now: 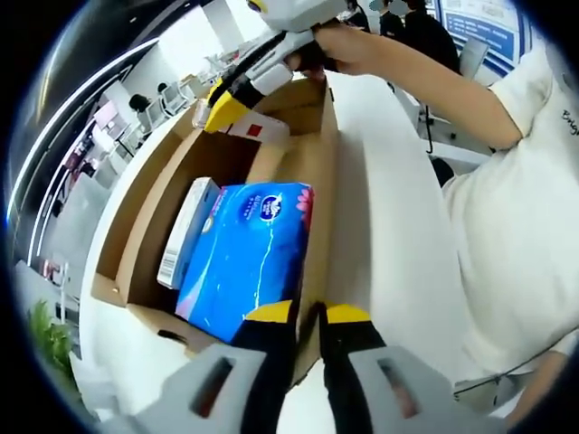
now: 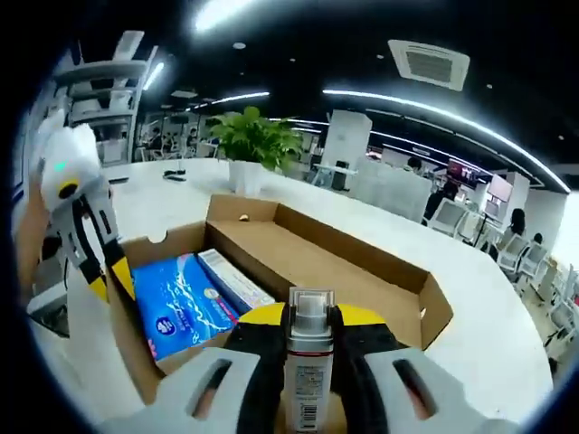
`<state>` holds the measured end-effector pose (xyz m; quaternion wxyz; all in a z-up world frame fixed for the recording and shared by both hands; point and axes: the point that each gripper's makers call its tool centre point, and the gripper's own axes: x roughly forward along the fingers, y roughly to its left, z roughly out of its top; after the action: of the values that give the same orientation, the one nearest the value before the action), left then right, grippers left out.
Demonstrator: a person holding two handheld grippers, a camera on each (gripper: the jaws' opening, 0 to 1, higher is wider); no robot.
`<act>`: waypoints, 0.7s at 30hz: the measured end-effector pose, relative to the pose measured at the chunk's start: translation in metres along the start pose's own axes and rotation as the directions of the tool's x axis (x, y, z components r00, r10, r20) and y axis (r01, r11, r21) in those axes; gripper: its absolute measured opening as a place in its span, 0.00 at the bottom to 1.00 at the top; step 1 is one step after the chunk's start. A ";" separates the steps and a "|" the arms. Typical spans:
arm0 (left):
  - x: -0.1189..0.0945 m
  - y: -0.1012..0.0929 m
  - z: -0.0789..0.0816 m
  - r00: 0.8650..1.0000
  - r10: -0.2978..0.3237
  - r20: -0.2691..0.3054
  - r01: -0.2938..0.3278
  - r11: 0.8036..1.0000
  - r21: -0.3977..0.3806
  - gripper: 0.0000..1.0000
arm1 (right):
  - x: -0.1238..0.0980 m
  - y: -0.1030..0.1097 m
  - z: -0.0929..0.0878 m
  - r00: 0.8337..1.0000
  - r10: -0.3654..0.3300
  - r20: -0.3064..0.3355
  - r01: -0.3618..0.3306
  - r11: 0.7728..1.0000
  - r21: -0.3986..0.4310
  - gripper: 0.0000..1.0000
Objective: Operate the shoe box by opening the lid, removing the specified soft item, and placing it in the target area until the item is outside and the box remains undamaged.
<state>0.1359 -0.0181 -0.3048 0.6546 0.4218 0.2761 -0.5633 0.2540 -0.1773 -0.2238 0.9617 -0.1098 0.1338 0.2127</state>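
Right gripper (image 2: 310,336): jaws closed around a small spray bottle (image 2: 309,362), held upright between the yellow tips, at the near edge of the shoe box (image 2: 362,262). Left gripper (image 1: 310,315): jaws drawn together at the box's near wall; cannot tell whether they pinch the cardboard or just rest beside it.

Box is open, flaps out, sitting on a white table (image 2: 470,325). Inside, against one wall, a blue soft tissue pack (image 1: 244,258) lies flat; just beside it, touching, a slim white-and-blue carton (image 1: 185,231) on edge. Rest of the box floor bare cardboard.

Beyond, in the right gripper view, a potted plant (image 2: 253,145) stands on the table past the box; office desks and chairs further off.

Judgement: lid step is done; removal is in hand, with one thing lifted but the soft pack still inside. Next move likely calls for setting the bottle down outside, then closing on the tissue pack across its width, lifting straight up to spare the walls.
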 end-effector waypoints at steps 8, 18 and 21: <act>0.000 0.002 0.000 1.000 -0.005 -0.004 0.005 1.000 -0.002 0.10 | -0.019 0.001 0.022 0.987 -0.018 0.159 0.002 0.995 0.098 0.18; 0.004 0.003 0.001 1.000 -0.010 0.012 0.010 1.000 -0.005 0.10 | -0.051 -0.011 0.047 0.954 -0.063 0.292 0.065 0.998 0.002 0.18; 0.003 0.005 -0.001 1.000 -0.003 0.002 0.003 1.000 0.002 0.11 | -0.060 -0.012 0.051 0.950 -0.074 0.303 0.072 0.997 0.020 0.18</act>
<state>0.1417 -0.0191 -0.3066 0.6535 0.4216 0.2756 -0.5650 0.2175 -0.1966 -0.1556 0.9785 -0.0764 -0.0189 0.1908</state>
